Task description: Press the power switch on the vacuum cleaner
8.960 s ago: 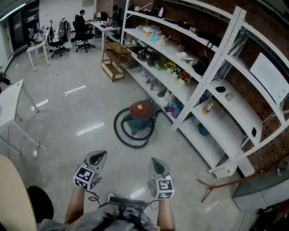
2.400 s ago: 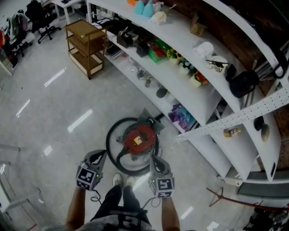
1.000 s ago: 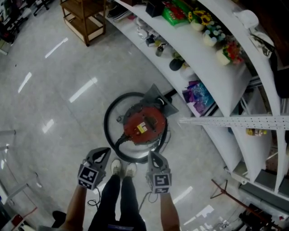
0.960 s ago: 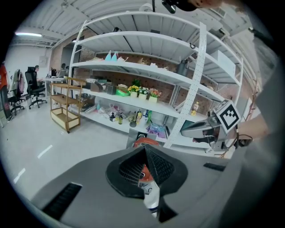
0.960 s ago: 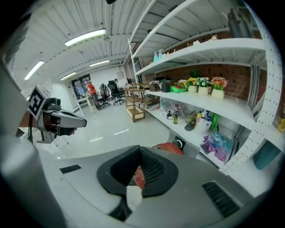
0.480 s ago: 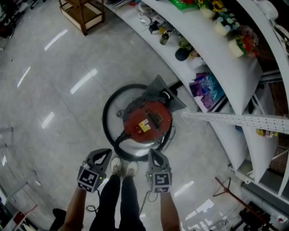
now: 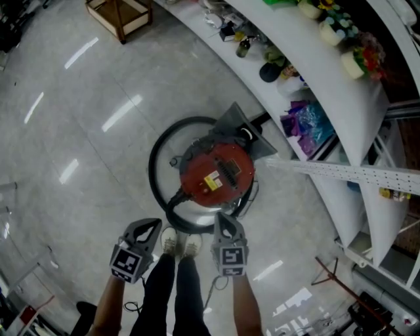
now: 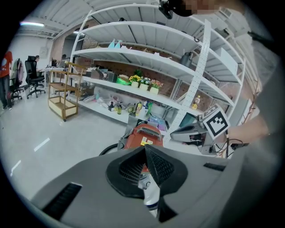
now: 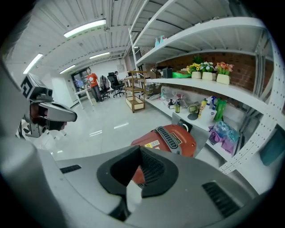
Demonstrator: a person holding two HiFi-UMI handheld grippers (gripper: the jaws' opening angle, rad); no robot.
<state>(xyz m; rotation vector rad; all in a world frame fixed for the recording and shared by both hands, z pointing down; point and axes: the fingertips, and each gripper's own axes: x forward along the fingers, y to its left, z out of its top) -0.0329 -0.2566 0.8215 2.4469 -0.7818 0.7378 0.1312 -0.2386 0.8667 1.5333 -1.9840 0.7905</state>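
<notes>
The red vacuum cleaner (image 7: 216, 176) stands on the grey floor with its black hose (image 7: 156, 172) looped around it. Its lid carries a black grille and a yellow label; I cannot make out the power switch. My right gripper (image 7: 220, 218) is shut and empty, its tip just short of the vacuum's near edge. My left gripper (image 7: 151, 225) is also shut and empty, over the floor to the left of the hose loop. The vacuum (image 9: 171, 138) shows beyond the right gripper (image 9: 139, 150), and the vacuum (image 8: 144, 132) also shows past the left gripper (image 8: 145, 149).
White shelving (image 7: 328, 72) with bottles, flower pots and bags runs along the right, close behind the vacuum. A grey floor nozzle (image 7: 237, 123) lies at the vacuum's far side. A wooden cart (image 7: 121, 13) stands at the top left. My shoes (image 7: 178, 244) are between the grippers.
I have walked up to the vacuum; it now fills the middle of the head view, just ahead of my grippers. Both grippers stayed shut, and the right tip came nearer the vacuum.
</notes>
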